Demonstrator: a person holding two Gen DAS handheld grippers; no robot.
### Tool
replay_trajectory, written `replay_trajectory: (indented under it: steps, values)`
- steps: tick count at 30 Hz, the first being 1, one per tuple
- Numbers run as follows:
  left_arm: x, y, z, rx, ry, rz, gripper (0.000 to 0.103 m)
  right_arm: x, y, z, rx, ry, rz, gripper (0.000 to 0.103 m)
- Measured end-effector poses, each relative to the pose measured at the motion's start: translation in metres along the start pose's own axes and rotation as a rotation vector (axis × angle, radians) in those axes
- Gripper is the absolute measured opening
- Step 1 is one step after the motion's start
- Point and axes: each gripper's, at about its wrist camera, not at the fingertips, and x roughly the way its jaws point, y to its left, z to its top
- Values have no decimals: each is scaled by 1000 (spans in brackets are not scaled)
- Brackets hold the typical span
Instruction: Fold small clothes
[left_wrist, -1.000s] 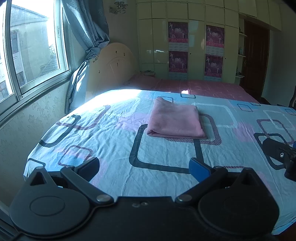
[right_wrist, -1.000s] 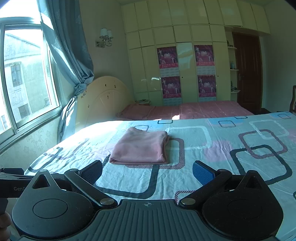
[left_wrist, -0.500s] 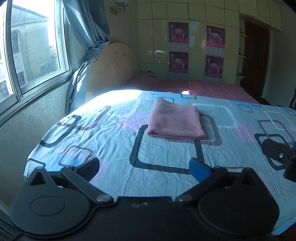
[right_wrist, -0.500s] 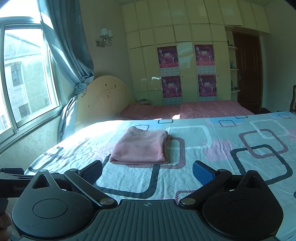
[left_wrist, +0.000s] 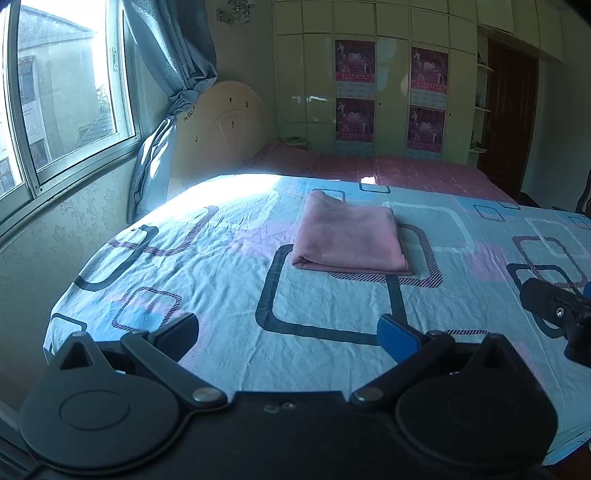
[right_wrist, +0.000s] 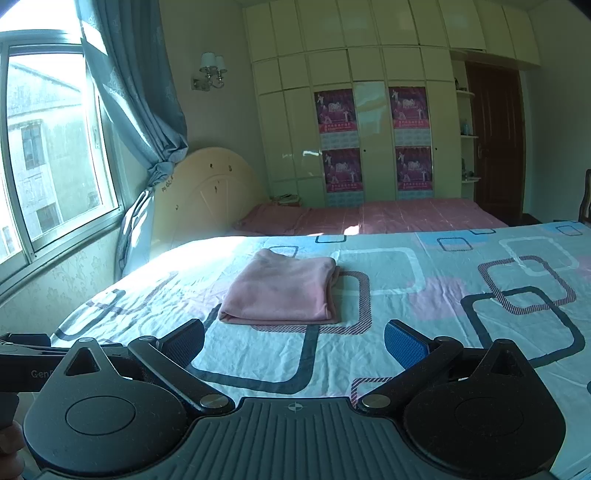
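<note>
A pink cloth (left_wrist: 349, 234) lies folded into a neat, flat rectangle on the patterned bed sheet (left_wrist: 229, 273), its thick folded edge toward the cameras and layered edges on the right. The left gripper (left_wrist: 288, 328) and right gripper (right_wrist: 293, 338) both hang above the near part of the bed, jaws spread wide, holding nothing, well short of the cloth.

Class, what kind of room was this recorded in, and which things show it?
Most likely a home bedroom: a bed under a blue patterned sheet, a cream rounded headboard by the window, and a tall cream built-in wardrobe.
</note>
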Motion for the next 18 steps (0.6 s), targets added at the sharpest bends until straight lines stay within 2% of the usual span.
replay_trajectory:
  steps: [12,16,18]
  values:
    - [11,0,3,-2,7,-22,103,10,-1,2,5,14,-7,102]
    - [18,2,-1,-2,-61,-42,99,17,-4,0,10,31,-18,102]
    - [26,6,-2,-21,-92,-95,100,23,-7,-1,15,44,-29,102]
